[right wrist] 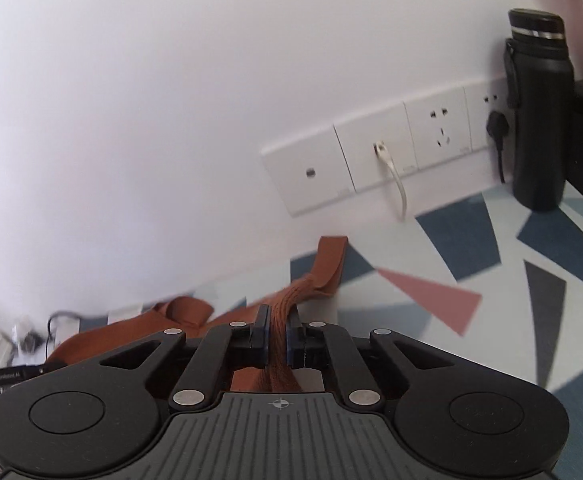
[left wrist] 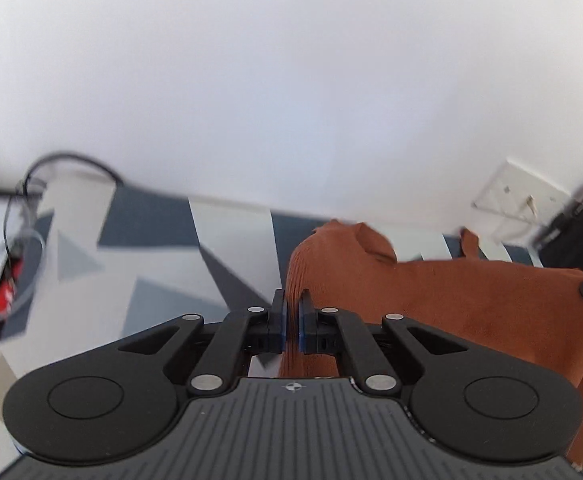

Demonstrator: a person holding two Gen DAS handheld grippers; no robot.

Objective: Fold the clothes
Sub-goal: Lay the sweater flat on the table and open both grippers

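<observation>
White wall backs the patterned counter (left wrist: 151, 248). Left tool (left wrist: 290, 312) and right tool (right wrist: 277, 330), each clenched on the rust garment (left wrist: 431, 300) bunched between its pads. Bare counter beside both. Right view only: sockets (right wrist: 371, 164), black bottle (right wrist: 539, 112).

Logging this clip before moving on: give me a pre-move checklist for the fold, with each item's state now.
1. Left gripper shut on the rust-brown ribbed knit garment: ok.
2. Right gripper shut on the same garment: ok.
3. Fabric bunched, not flat, between the right gripper's jaws: not ok.
4. Tall black bottle stands apart from the garment: ok.
5. Patterned tablecloth under the garment free of clutter: cannot tell.
</observation>
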